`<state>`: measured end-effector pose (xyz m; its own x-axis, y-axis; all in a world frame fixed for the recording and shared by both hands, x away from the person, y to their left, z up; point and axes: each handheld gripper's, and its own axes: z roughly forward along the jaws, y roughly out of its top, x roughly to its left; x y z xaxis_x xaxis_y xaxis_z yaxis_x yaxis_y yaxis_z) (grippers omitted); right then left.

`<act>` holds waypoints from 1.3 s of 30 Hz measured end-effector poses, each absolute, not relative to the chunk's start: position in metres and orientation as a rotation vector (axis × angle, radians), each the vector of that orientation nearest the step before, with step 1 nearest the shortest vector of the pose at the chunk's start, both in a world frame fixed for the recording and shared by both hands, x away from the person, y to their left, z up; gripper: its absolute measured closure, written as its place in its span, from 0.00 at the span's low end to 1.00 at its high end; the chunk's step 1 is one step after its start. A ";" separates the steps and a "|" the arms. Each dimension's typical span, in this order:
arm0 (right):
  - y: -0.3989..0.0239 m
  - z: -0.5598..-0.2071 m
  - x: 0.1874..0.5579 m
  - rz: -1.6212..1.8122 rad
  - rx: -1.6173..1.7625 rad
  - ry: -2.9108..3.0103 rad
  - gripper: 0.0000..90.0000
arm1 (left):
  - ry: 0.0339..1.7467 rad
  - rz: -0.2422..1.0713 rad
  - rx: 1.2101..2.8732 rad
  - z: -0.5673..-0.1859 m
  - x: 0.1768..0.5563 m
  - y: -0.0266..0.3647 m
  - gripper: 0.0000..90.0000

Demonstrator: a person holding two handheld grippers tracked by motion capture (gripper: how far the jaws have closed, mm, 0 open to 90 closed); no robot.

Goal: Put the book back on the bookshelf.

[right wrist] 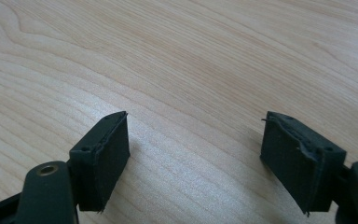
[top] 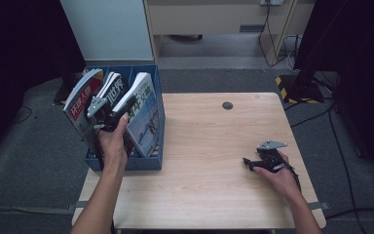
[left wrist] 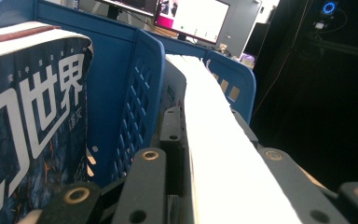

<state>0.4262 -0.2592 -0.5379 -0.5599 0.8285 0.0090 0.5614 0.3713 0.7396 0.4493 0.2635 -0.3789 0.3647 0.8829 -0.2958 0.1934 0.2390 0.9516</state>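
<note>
A pale wooden table point(top: 209, 161) carries a blue plastic three-slot magazine rack point(top: 153, 161) at its nine-o'clock edge. In the rack's right-hand slot stands a thick white-edged magazine with a pale blue cover point(top: 143, 114), clamped between the jaws of the left gripper point(top: 108, 114). At four o'clock, well apart, the right gripper point(top: 249, 163) rests on bare wood, jaws spread and holding nothing.

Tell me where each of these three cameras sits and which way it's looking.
High view: above the person's side, looking forward and down on the table; both forearms show.
Left gripper view: rides the left gripper, looking along its jaws, closed on the white-edged magazine in the blue file box.
Right gripper view: rides the right gripper, facing bare tabletop.
Shared: the high and left views both show the box.
</note>
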 end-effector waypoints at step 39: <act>-0.259 -0.538 0.426 1.012 1.216 2.271 0.26 | 1.136 0.624 1.289 -0.373 0.466 0.255 0.79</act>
<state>0.4260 -0.2592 -0.5380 -0.5581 0.8297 0.0105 0.5623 0.3689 0.7401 0.4657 0.2553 -0.3734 0.3694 0.8797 -0.2994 0.2198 0.2304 0.9480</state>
